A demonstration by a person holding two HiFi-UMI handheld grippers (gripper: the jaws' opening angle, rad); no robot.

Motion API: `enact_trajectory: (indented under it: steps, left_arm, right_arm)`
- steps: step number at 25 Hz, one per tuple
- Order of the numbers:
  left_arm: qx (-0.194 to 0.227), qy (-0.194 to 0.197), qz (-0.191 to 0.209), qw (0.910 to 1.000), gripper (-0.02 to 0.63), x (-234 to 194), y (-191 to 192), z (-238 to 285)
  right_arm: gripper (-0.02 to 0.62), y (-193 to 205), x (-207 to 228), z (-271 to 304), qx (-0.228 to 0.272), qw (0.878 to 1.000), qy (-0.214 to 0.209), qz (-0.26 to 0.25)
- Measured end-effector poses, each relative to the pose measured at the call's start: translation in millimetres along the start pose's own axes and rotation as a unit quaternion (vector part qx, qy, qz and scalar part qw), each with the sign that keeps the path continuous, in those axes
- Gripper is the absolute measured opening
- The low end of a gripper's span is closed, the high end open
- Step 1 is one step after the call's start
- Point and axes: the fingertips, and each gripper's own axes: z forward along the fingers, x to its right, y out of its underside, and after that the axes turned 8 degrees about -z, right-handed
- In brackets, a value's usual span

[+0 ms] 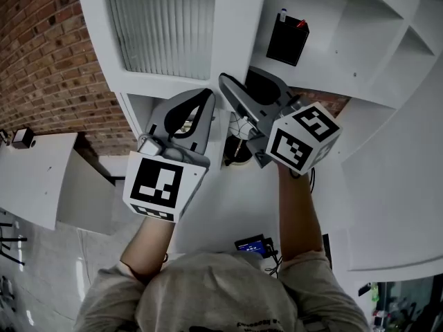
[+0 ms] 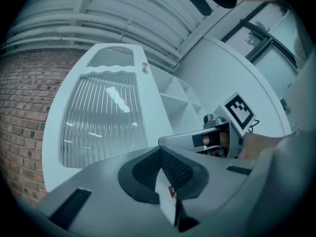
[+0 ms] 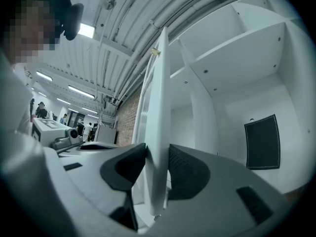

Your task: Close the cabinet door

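The white cabinet door (image 1: 239, 40) with a ribbed glass panel (image 1: 163, 26) stands swung out from the cabinet (image 1: 360, 47). In the right gripper view its free edge (image 3: 158, 107) runs upright between the jaws of my right gripper (image 3: 158, 152). The left pad lies at the door; a thin gap shows at the right pad, so this gripper is open. In the head view it (image 1: 235, 81) sits at the door's lower corner. My left gripper (image 1: 206, 97) is shut, its tips together just below the door's bottom rail. The left gripper view shows the glass panel (image 2: 103, 117) ahead of those tips (image 2: 160, 154).
A black flat pad (image 1: 287, 39) leans inside the open cabinet, also in the right gripper view (image 3: 262, 142). Brick wall (image 1: 41, 54) lies left of the cabinet, with a white table (image 1: 34, 178) beside it. Several people stand far off (image 3: 44, 115).
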Motion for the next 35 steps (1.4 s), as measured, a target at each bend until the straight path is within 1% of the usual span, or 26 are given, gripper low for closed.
enact_trajectory:
  steps: [6, 11, 18, 21, 35]
  left_arm:
    - [-0.003, 0.003, -0.005, 1.0000, 0.008, -2, 5, 10]
    - [-0.003, 0.005, -0.005, 1.0000, 0.008, -3, 8, 16]
    - [-0.007, 0.010, -0.007, 0.9999, 0.008, -5, 13, 24]
    - [-0.008, 0.010, -0.007, 0.9999, 0.008, -7, 15, 26]
    - [-0.007, 0.011, -0.014, 0.9998, 0.008, -19, 20, 35]
  right_arm:
    - [0.148, 3, 7, 5, -0.010, 1.000, 0.009, -0.007]
    - [0.161, 3, 17, 3, -0.016, 0.999, 0.050, -0.017]
    - [0.186, 8, 30, 6, -0.033, 0.995, 0.088, -0.020]
    - [0.199, 9, 35, 8, -0.041, 0.993, 0.107, -0.030]
    - [0.199, 17, 53, 19, -0.044, 0.990, 0.133, -0.024]
